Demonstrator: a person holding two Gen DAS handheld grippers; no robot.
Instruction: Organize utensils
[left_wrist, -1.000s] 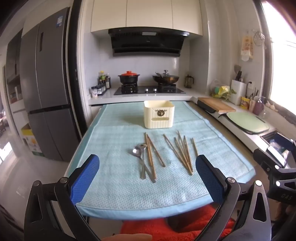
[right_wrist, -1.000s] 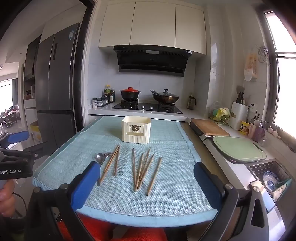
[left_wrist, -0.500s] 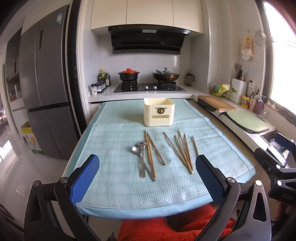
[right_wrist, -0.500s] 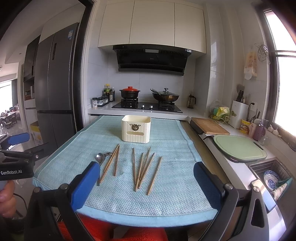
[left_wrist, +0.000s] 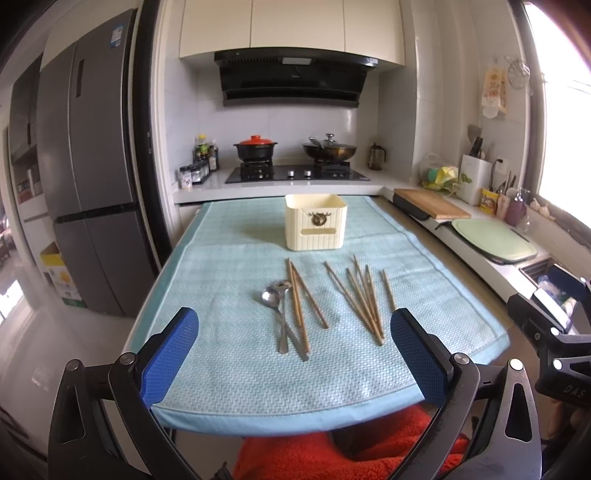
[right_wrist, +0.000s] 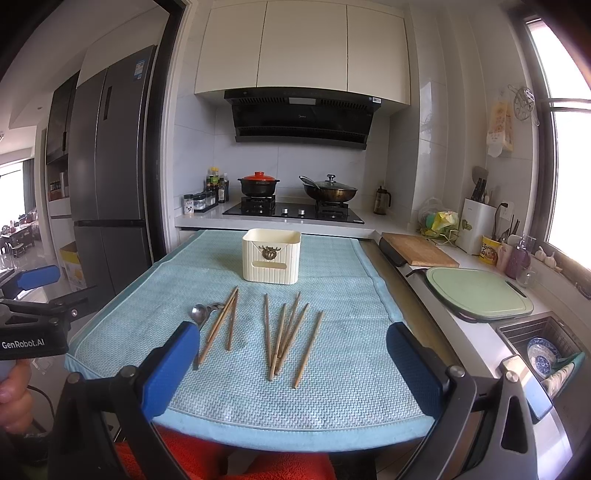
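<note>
Across the bench (left_wrist: 229, 373), which carries a pale blue woven cloth, we see everything for the task laid out ahead of both claws. At the far middle stands the cream ribbed plastic utensil box (left_wrist: 316, 227), open at the top and, as far as we can tell, empty. Between it and us lie the utensils, all with their long axes running roughly away from us toward the box. On the right is the fan of loose brown wooden chopsticks (right_wrist: 286, 334), some crossing one another. On the left is a smaller cluster of wooden chopsticks (left_wrist: 297, 295), touching the two steel spoons (left_wrist: 279, 314), whose bowls point toward the box.

Our left claw (left_wrist: 293, 360) hovers at the near edge with its blue pads spread wide, gripping nothing; the spoons lie straight ahead between its fingers. Our right claw (right_wrist: 291, 367) is likewise fully spread and empty, and the fanned chopsticks lie straight ahead of it.

We judge that each claw is nearer its own cluster, so the left suits the spoons. Because the utensils run along our line of approach, the fingers would close across the handles without turning.
</note>
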